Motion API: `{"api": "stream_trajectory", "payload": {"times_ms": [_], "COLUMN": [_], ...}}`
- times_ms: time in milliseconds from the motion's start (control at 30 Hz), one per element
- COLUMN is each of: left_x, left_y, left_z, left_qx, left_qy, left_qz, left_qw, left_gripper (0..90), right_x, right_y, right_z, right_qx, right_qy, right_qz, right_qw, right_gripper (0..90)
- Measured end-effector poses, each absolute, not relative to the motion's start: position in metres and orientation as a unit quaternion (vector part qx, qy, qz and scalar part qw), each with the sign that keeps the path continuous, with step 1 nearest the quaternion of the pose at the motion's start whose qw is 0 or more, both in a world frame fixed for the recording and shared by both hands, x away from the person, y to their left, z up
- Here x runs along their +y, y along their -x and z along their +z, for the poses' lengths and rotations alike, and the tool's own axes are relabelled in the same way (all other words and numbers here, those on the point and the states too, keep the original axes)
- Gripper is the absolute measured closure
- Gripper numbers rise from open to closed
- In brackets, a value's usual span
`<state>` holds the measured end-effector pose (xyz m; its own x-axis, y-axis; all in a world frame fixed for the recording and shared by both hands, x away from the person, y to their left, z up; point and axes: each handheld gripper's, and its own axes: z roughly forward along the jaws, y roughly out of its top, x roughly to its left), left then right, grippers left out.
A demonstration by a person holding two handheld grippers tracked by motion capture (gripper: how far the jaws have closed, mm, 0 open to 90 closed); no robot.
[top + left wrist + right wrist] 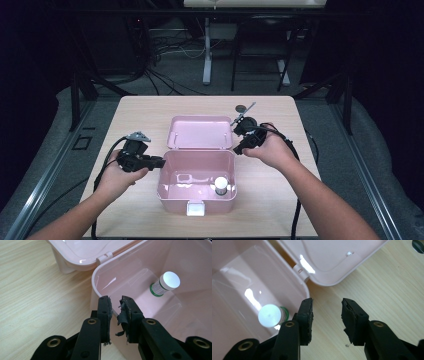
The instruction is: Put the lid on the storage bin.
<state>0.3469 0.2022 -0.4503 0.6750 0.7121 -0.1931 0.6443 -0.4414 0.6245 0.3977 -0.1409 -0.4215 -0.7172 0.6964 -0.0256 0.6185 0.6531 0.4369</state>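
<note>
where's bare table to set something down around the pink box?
Bare wood lies left of the pink box and its open lid, beyond the left gripper, and along the table's far edge. The near right corner is free too. It is crowded at the lid's right, around the right gripper.

Right gripper (325, 320) rises from the bottom of the frame, jaws apart with nothing between, bare wooden table (387, 290) behind the gap. Left jaw sits just beside the pink box (242, 277) rim. White-capped bottle (270, 315) stands inside the box, lower left. Open lid (332, 257) lies flat, upper centre.
</note>
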Motion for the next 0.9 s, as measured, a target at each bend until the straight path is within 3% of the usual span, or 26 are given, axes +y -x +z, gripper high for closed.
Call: {"api": "stream_trajectory", "payload": {"times_ms": [600, 900], "left_x": [0.203, 0.202], "left_y": [-0.348, -0.350], "left_z": [-0.451, -0.452], "left_qx": [0.401, 0.400], "left_qy": [-0.846, -0.850], "left_qz": [0.047, 0.049], "left_qw": [0.348, 0.339], "left_gripper": [78.4, 73.3], "right_x": [-0.130, -0.130], "right_y": [-0.436, -0.444], "right_z": [-0.437, -0.442], "right_qx": [0.867, 0.864], "right_qy": [-0.433, -0.436], "right_qz": [0.223, 0.222], "right_qw": [0.104, 0.116], "right_gripper": [59.7, 58.2]}}
